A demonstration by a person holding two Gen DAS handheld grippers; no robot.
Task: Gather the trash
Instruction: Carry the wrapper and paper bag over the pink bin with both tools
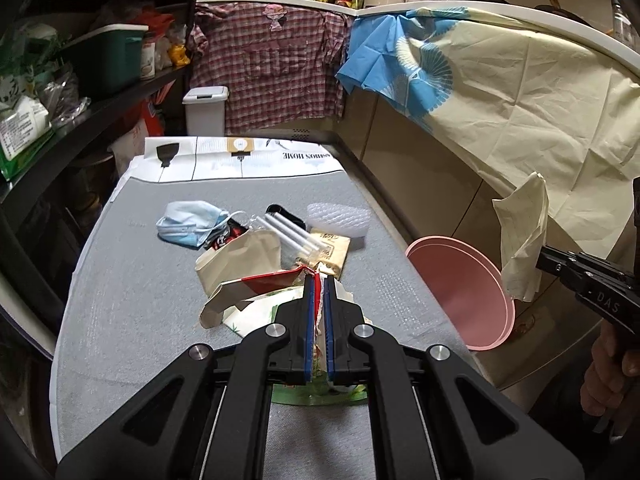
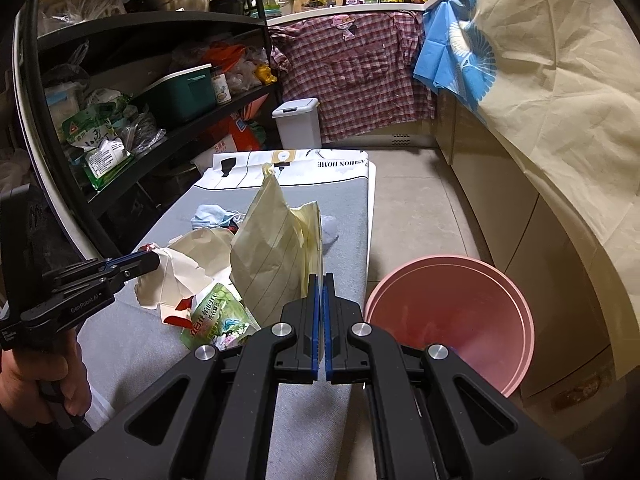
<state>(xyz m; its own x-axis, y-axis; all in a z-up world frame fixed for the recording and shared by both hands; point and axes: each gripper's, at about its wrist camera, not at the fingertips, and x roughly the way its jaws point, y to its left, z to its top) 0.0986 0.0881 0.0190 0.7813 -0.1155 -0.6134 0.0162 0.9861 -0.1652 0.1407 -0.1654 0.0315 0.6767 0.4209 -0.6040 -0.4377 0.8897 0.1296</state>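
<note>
My left gripper [image 1: 319,280] is shut on a torn red-and-white paper wrapper [image 1: 256,284], just above the grey table [image 1: 132,320]; it shows in the right wrist view [image 2: 154,258] too. My right gripper [image 2: 321,280] is shut on a crumpled cream lined paper [image 2: 276,252], held up beside the table's right edge; the paper also shows in the left wrist view [image 1: 524,236]. A pink bin [image 2: 448,312] stands on the floor right of the table. On the table lie a blue face mask [image 1: 192,222], a tan paper bag [image 1: 240,260], white tubes [image 1: 292,236] and a green packet [image 2: 216,320].
Black shelves [image 2: 160,92] packed with goods stand along the left. A white lidded bin [image 2: 298,122] stands beyond the table's far end. Cabinets draped with cream-and-blue cloth [image 2: 540,92] run along the right. Bare floor [image 2: 412,216] lies between table and cabinets.
</note>
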